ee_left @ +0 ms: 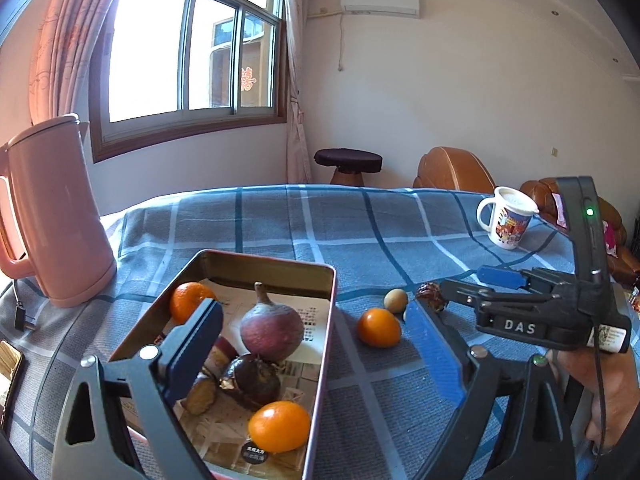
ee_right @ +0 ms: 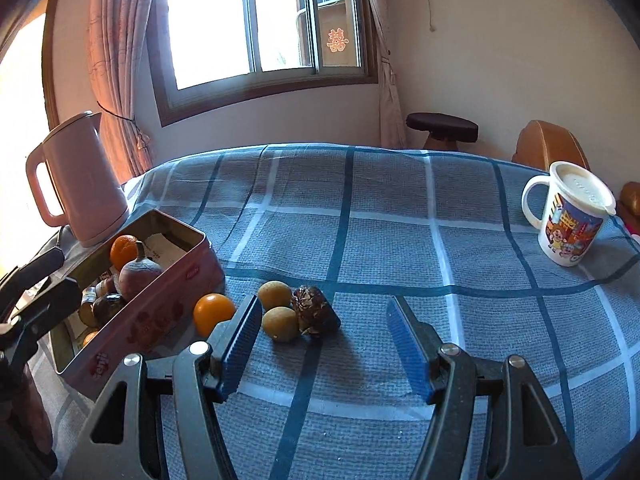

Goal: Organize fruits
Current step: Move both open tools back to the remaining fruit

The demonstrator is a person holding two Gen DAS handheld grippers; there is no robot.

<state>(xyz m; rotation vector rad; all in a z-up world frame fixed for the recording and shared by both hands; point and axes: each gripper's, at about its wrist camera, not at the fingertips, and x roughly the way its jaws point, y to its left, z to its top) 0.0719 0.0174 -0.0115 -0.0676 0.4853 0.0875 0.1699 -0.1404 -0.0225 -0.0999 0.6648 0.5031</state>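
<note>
Left gripper [ee_left: 316, 344]: released, jaws wide, nothing between the pads, positioned over the tin [ee_left: 276, 264]. Tin contents: two oranges, a purple fruit [ee_left: 272, 330], a dark fruit. Right gripper [ee_right: 324, 344]: released, empty, above the checked surface [ee_right: 400, 208]. On the surface beside the tin: one orange [ee_right: 213, 314], two small yellow fruits [ee_right: 280, 322], a brown fruit [ee_right: 314, 310] touching them. Kettle [ee_right: 80, 184] behind the tin; mug [ee_right: 568, 220] at the right.

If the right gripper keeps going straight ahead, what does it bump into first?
Probably the dark brown fruit and the two small yellowish fruits beside it. They lie on the tablecloth just ahead of the open right gripper, a bit left of centre.
</note>
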